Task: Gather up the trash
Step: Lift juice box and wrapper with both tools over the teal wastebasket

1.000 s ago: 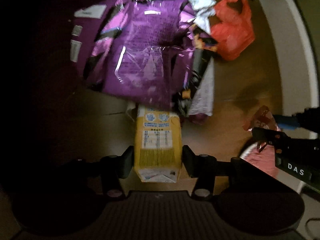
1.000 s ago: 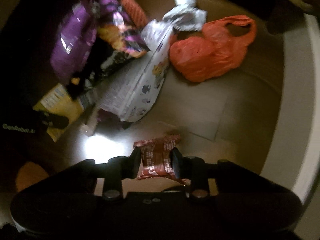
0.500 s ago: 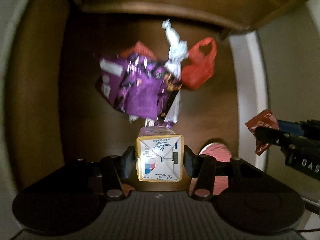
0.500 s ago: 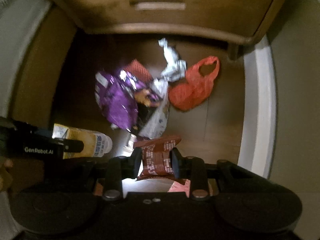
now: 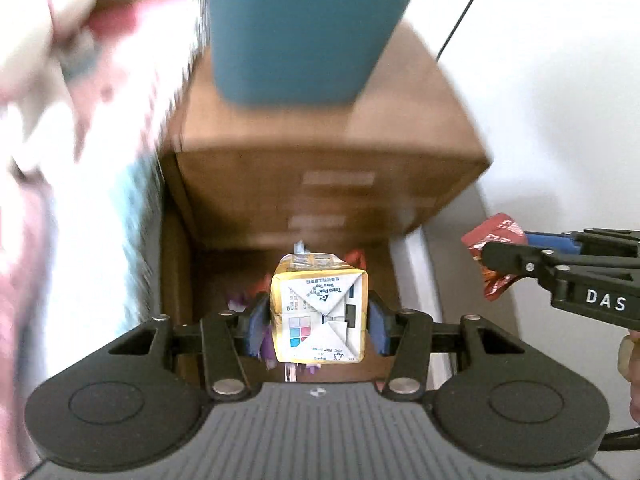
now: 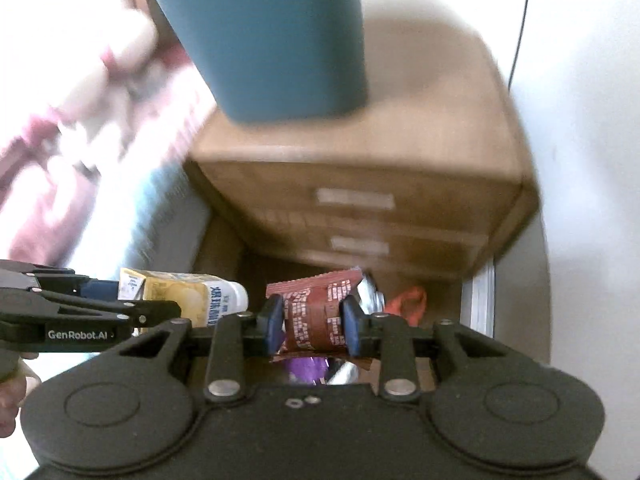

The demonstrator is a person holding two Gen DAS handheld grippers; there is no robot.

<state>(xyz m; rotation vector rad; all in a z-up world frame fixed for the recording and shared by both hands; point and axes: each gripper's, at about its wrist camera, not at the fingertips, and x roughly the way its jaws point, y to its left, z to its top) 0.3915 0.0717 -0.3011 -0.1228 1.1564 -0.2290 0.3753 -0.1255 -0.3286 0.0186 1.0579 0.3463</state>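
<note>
Above the wooden nightstand, both tools hang in the air with something in their jaws. The left tool is clamped on a yellow drink carton, its blue pads pressing the two sides and its folded white bottom facing the camera (the capped end points away and down, as the right wrist view shows). The right tool is pinched nearly closed on a crumpled red-brown snack wrapper, which bulges out above and below the pads. The two tools are side by side, near each other but apart.

Far below, on the floor in front of the nightstand's drawers, lies what remains of the litter: a bit of purple bag, something silvery, and a red plastic bag. A tall teal cylinder stands on the nightstand top. To the left is a blurred bed with pinkish bedding.
</note>
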